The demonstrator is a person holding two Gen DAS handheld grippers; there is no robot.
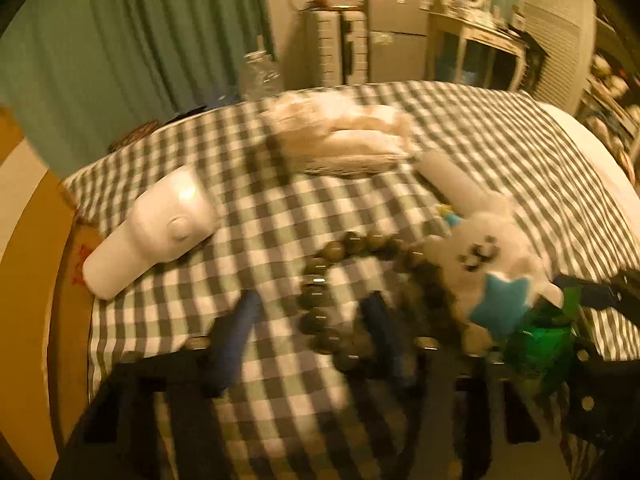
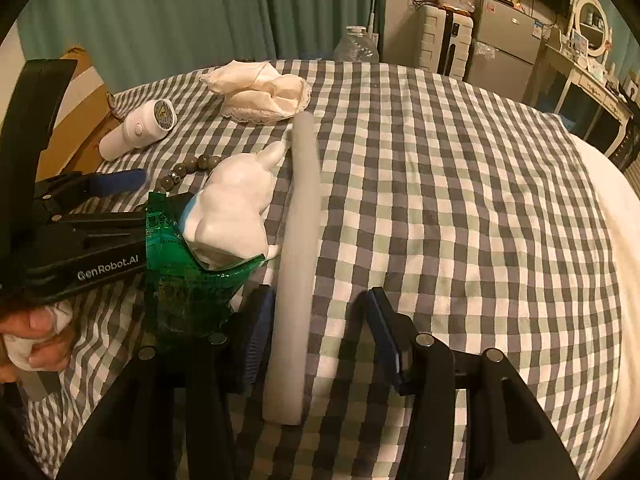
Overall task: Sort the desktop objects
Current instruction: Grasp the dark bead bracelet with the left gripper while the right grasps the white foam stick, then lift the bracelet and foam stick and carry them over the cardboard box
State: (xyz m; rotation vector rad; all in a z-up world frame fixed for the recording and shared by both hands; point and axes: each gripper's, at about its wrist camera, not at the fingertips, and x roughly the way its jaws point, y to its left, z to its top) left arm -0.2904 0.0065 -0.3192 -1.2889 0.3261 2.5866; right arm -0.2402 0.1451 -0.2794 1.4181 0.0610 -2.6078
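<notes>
A ring of dark beads (image 1: 320,264) lies on the checked tablecloth (image 1: 260,216). My left gripper (image 1: 312,320) is open and straddles the ring's near side, with cloth showing between its left pad and the beads; the view is blurred. Beside the beads are a white plush rabbit (image 1: 492,264) with a blue star and a green packet (image 1: 540,344). In the right wrist view a long pale foam tube (image 2: 298,240) lies between the fingers of my open right gripper (image 2: 320,336). The left finger is close against it and the right finger stands apart. The rabbit (image 2: 236,208) leans on the packet (image 2: 184,280).
A white handheld shaver (image 2: 140,128) and a crumpled cream cloth (image 2: 264,92) lie at the far left of the cloth-covered table (image 2: 440,200). A hand (image 2: 36,332) holds the left gripper's black body. A cardboard box (image 2: 80,148) borders the table's left edge, with a water bottle (image 2: 356,46) behind.
</notes>
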